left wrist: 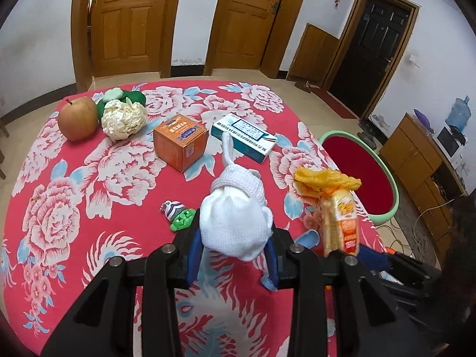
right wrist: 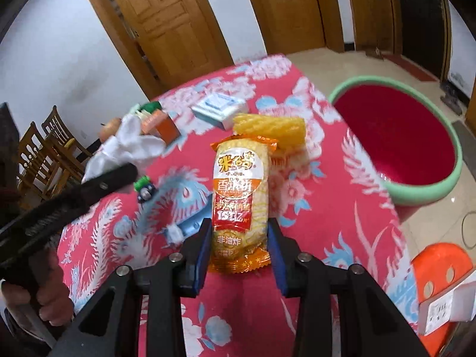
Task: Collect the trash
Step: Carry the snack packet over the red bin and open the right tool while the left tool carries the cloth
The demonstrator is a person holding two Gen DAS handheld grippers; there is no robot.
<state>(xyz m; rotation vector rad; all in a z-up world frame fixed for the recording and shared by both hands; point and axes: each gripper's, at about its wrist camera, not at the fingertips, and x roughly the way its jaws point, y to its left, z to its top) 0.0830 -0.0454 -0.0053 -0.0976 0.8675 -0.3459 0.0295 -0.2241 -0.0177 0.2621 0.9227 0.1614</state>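
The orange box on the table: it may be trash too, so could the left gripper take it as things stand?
Probably not yet: the left gripper has its jaws closed on a white sock, though the orange box lies unobstructed ahead.

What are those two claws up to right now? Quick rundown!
Left gripper shut on white sock. Right gripper shut on snack packet. Red basin beside table, path clear.

Ahead of me white walls hold two wooden doors, and a dark door stands to the right. The floor is pale tile with a red mat. A low wooden cabinet carries a water jug; wooden chairs sit far left, an orange stool near right
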